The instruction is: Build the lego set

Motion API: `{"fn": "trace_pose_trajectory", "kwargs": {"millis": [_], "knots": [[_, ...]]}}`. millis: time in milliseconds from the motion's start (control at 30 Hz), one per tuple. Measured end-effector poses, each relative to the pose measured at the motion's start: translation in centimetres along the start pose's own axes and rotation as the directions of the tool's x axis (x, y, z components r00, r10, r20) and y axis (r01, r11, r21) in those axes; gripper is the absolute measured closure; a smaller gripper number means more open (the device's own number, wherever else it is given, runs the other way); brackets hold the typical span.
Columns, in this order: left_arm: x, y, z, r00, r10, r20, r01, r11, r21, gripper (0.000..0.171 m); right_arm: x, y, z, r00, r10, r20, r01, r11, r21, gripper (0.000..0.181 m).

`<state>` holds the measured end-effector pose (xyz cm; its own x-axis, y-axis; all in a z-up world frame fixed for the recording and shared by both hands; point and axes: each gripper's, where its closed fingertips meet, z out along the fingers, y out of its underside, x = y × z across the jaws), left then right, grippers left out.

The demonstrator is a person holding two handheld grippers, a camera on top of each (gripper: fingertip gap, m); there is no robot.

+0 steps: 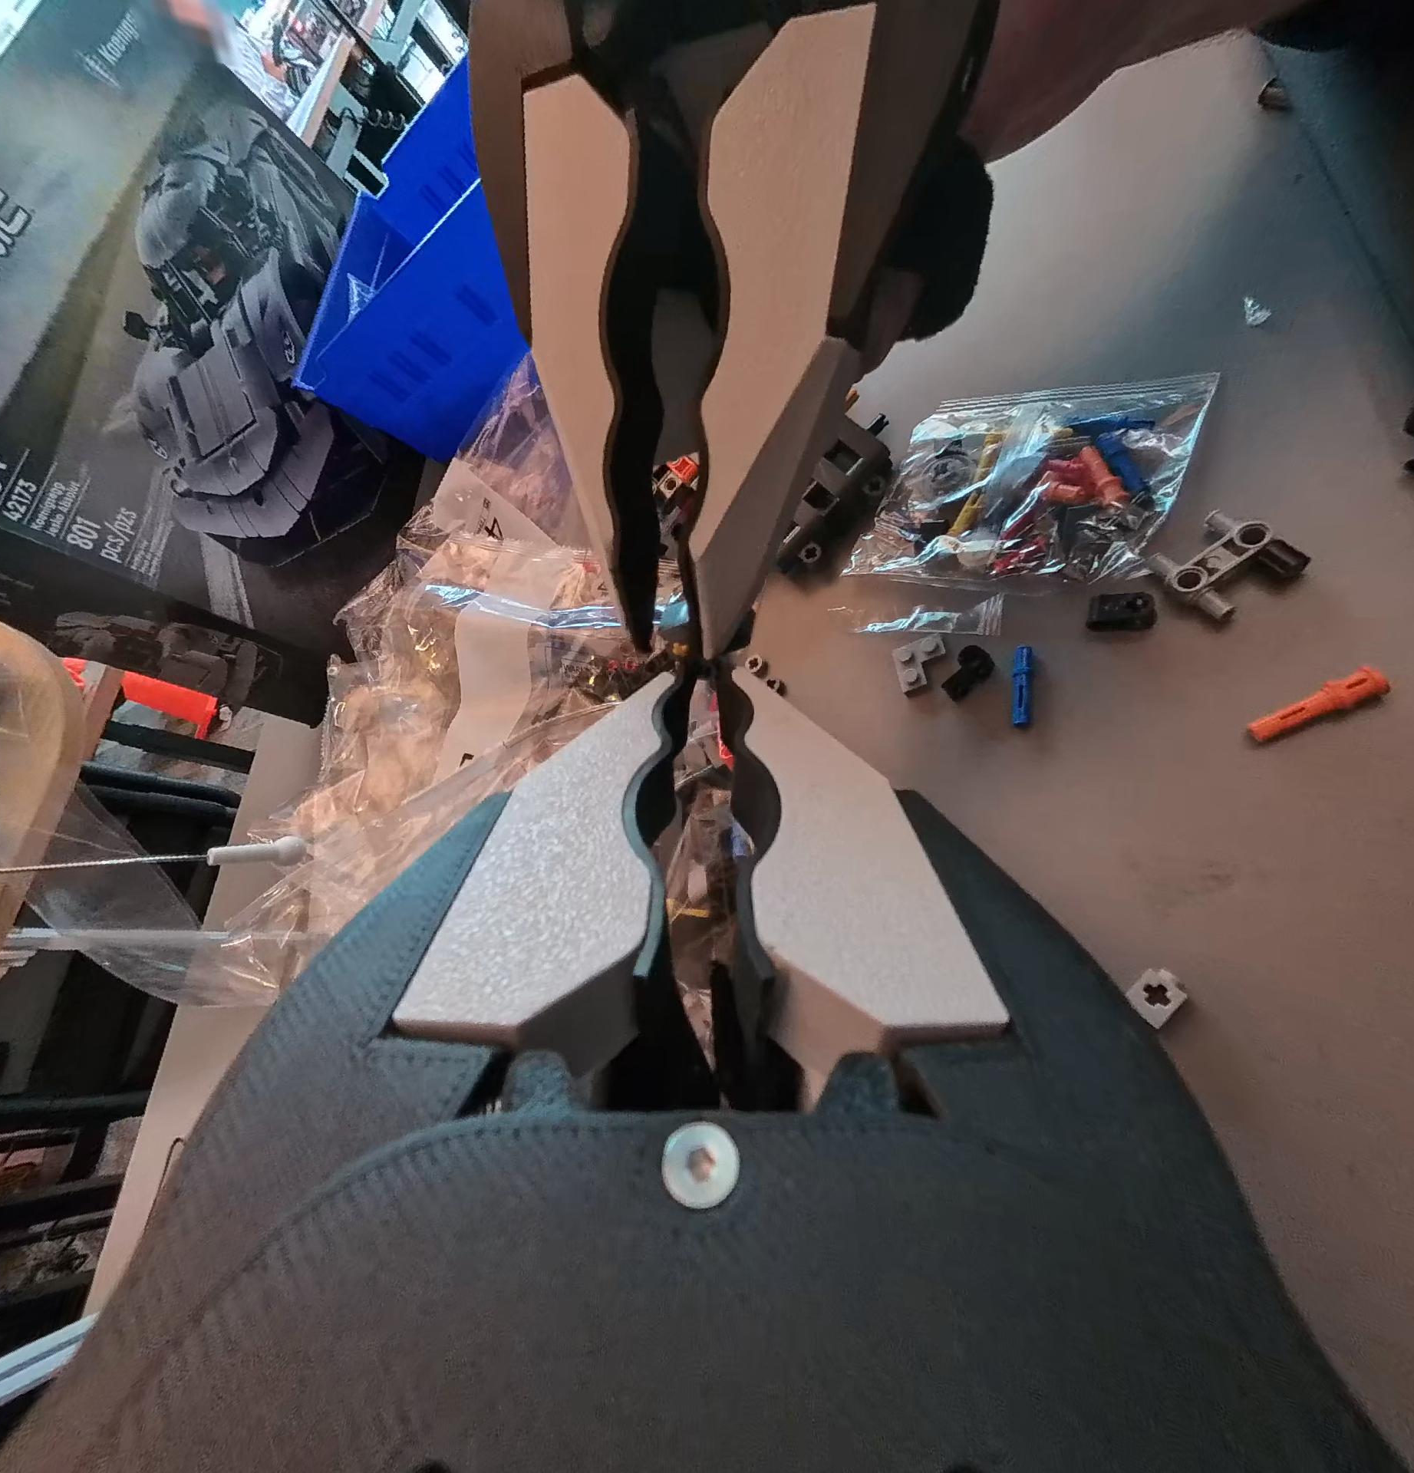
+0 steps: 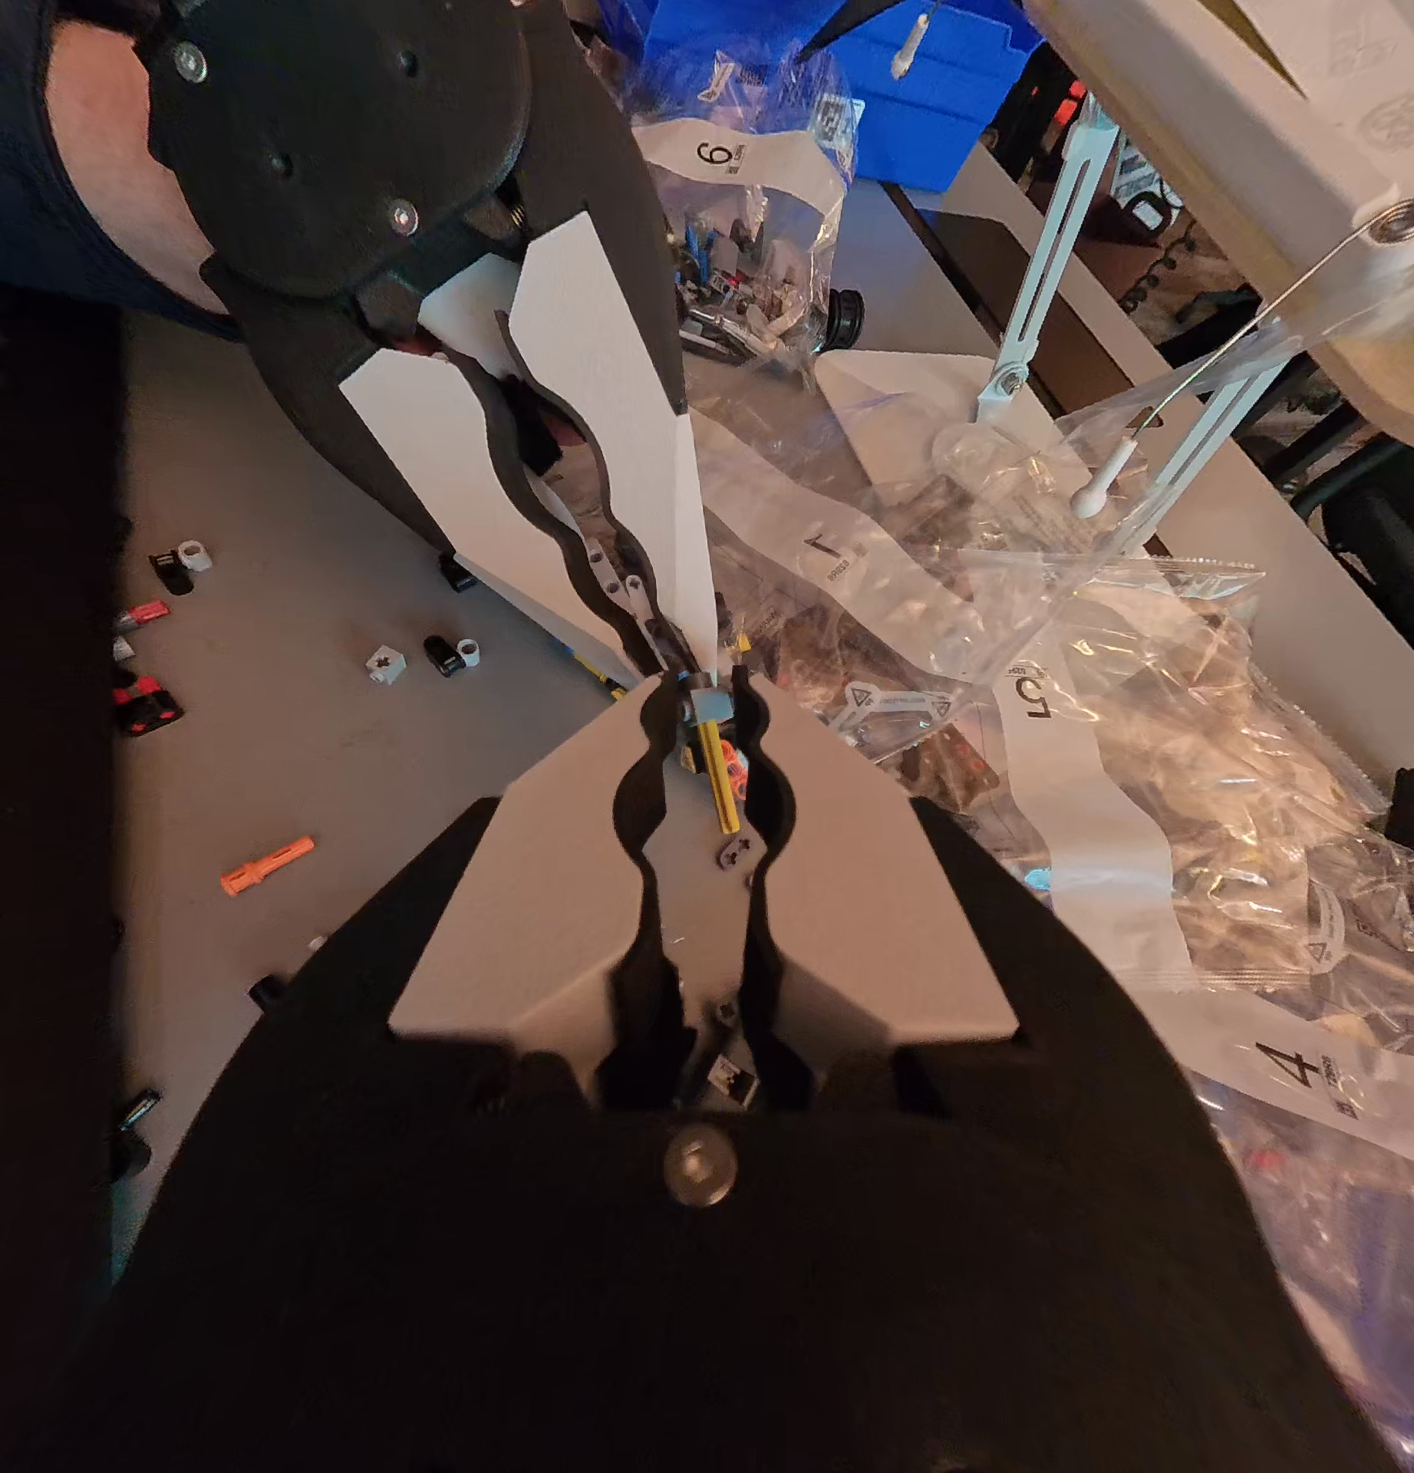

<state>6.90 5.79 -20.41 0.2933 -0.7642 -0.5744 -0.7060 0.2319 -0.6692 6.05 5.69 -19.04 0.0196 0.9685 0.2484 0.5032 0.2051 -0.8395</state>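
The two grippers meet tip to tip above the table [image 2: 305,757], so the coming move turns on lining up along one axis. The right gripper [image 2: 707,689] is clenched on a small grey block [image 2: 711,703] threaded on a yellow rod [image 2: 721,777], whose long axis runs back toward its own camera. The left gripper [image 1: 691,665] comes in from the opposite side, tips nearly closed; it seems to pinch a thin dark part, though that is hard to see. Loose pieces and parts bags [image 2: 1006,677] lie around.
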Motion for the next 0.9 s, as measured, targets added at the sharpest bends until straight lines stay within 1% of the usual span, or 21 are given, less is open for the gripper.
{"fn": "trace_pose_trajectory", "kwargs": {"millis": [233,267,300,333,433,467,533,733,900], "knots": [[0.0,-0.1,0.0,1.000,0.005,0.002,-0.005,1.000,0.005,0.168,-0.2,0.4,0.0,1.000,-0.013,0.010,0.013,1.000,-0.020,0.169],[0.1,0.0,0.0,1.000,0.006,0.001,-0.006,1.000,-0.001,0.168,-0.3,0.4,0.1,1.000,-0.010,0.021,0.011,1.000,-0.021,0.166],[0.0,0.0,0.0,1.000,0.006,0.005,-0.006,1.000,0.000,0.168,-0.6,0.5,0.2,0.999,-0.004,0.039,0.005,1.000,-0.025,0.159],[0.0,-0.1,0.0,1.000,0.004,0.002,-0.004,1.000,0.007,0.168,-0.6,0.6,0.3,0.999,-0.002,0.041,0.003,1.000,-0.028,0.157],[0.0,-0.1,0.0,1.000,0.005,0.006,-0.005,1.000,0.005,0.168,-0.3,0.5,0.1,1.000,-0.020,0.016,0.021,0.999,-0.028,0.165],[0.1,-0.1,0.0,1.000,0.004,-0.001,-0.004,1.000,0.004,0.169,-0.2,0.5,0.0,1.000,-0.026,0.006,0.026,0.999,-0.029,0.171],[0.1,0.0,0.0,1.000,0.006,-0.005,-0.006,1.000,-0.001,0.171,-0.1,0.6,0.0,1.000,-0.030,-0.003,0.030,0.999,-0.036,0.171],[0.2,0.1,0.1,1.000,0.015,-0.005,-0.015,1.000,-0.008,0.171,-0.1,1.0,0.0,1.000,-0.020,0.004,0.021,0.998,-0.060,0.172],[-0.1,-0.5,-0.3,1.000,-0.004,0.004,0.004,1.000,0.028,0.171,0.0,1.7,0.2,1.000,-0.023,0.005,0.023,0.995,-0.097,0.172]]}}
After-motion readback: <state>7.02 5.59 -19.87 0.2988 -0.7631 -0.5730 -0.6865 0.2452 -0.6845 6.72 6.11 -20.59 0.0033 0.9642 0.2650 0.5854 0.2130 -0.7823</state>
